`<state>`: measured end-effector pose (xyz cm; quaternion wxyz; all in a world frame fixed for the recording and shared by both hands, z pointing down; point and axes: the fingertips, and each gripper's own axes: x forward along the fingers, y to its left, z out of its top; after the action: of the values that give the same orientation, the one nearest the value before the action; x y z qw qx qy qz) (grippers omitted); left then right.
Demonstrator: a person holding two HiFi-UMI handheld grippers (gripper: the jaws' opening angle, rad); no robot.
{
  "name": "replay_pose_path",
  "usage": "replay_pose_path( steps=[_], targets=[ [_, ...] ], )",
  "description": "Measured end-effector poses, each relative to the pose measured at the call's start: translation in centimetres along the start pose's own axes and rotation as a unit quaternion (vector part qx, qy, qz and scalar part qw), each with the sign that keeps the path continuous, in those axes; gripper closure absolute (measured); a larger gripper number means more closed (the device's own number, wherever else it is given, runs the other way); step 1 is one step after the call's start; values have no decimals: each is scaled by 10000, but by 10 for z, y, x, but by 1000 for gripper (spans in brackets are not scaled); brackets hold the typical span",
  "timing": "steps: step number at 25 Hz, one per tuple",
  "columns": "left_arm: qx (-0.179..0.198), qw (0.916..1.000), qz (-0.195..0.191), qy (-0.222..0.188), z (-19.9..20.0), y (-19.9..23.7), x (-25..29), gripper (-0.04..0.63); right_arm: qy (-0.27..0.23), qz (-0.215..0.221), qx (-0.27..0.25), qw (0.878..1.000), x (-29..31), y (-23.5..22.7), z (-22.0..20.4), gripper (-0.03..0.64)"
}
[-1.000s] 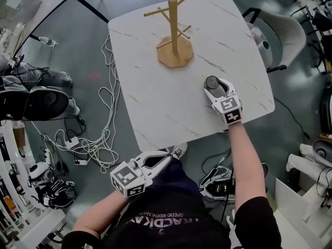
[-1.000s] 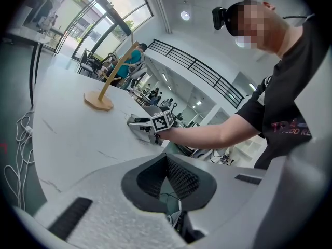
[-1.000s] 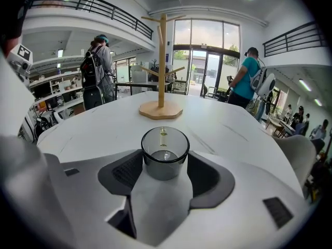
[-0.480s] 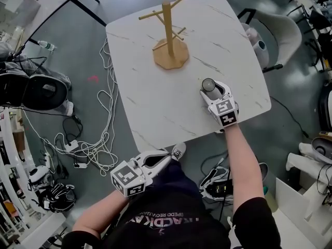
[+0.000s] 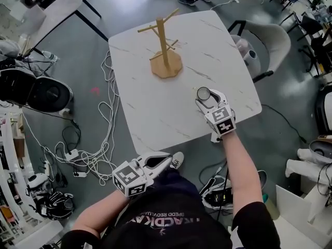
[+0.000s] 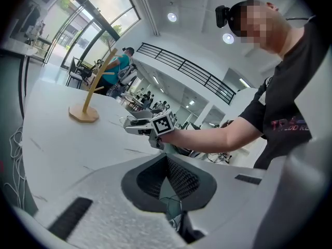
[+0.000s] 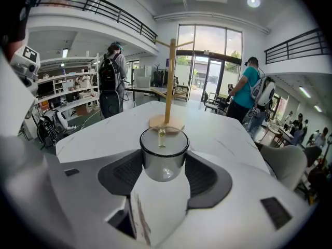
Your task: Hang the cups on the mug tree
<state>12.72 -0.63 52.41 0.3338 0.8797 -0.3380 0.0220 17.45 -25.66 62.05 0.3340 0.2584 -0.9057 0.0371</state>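
Your right gripper [image 5: 205, 97] grips the cup [image 7: 164, 152] upright, ready for the mug tree [image 5: 165, 51] at 11 o'clock. Left gripper [image 5: 162, 161] is closed w/o load, just idle.

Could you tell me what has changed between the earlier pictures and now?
Very little: the scene shifts mainly because the head camera moved. The right gripper stays shut on the cup at about the same spot on the table, short of the mug tree. The left gripper stays shut and empty beyond the table's near edge.
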Motion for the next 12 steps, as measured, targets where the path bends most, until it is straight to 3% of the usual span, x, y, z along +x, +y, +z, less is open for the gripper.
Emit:
replay_pose_path(
  steps=[5, 12],
  targets=[
    [179, 9997, 83, -110, 7, -14, -4, 598, 91, 153, -179, 9997, -20, 11, 17, 365],
    [487, 9983, 153, -264, 21, -13, -11, 598, 458, -138, -656, 9967, -33, 7, 35, 365]
  ],
)
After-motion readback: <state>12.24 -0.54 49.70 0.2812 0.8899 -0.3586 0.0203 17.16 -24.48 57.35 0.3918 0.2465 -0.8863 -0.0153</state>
